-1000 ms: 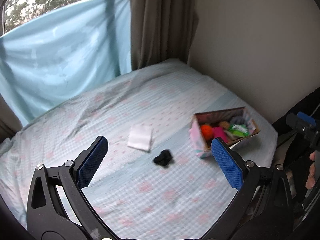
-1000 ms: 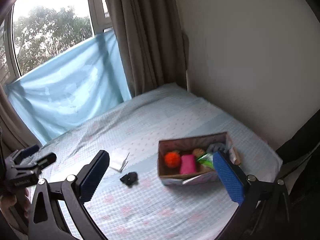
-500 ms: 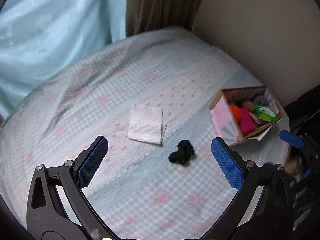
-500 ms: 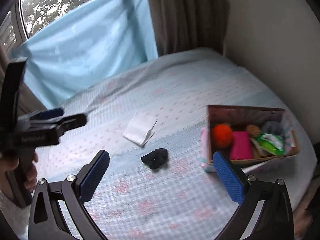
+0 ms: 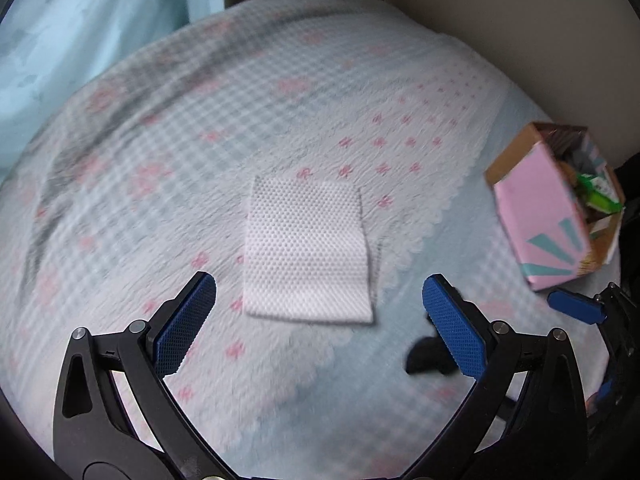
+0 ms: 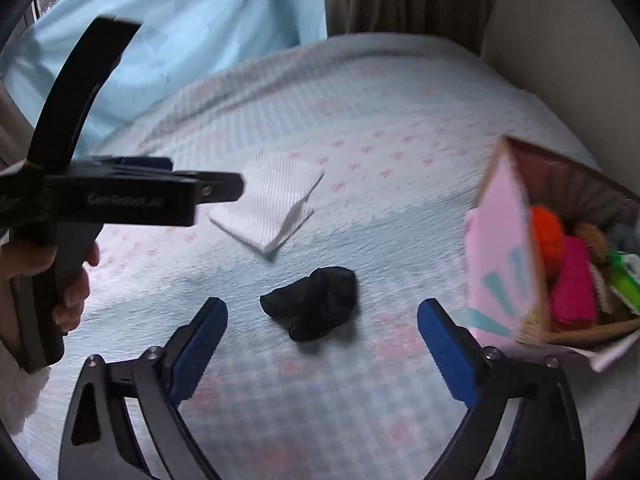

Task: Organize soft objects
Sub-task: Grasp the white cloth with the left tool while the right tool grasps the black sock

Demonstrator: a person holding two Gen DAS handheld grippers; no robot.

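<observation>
Left wrist view: the left gripper (image 5: pixel 318 322) hangs over the bed (image 5: pixel 160 160), jaws wide apart and holding nothing, with the folded white cloth (image 5: pixel 306 252) lying flat just beyond the gap, edges roughly square to the fingers. Right wrist view: the right gripper (image 6: pixel 322 350) is likewise spread and empty, the crumpled black cloth (image 6: pixel 314 306) between and just past its tips, long axis running left-near to right-far. A pink box (image 6: pixel 504 256) of soft things sits at right.
</observation>
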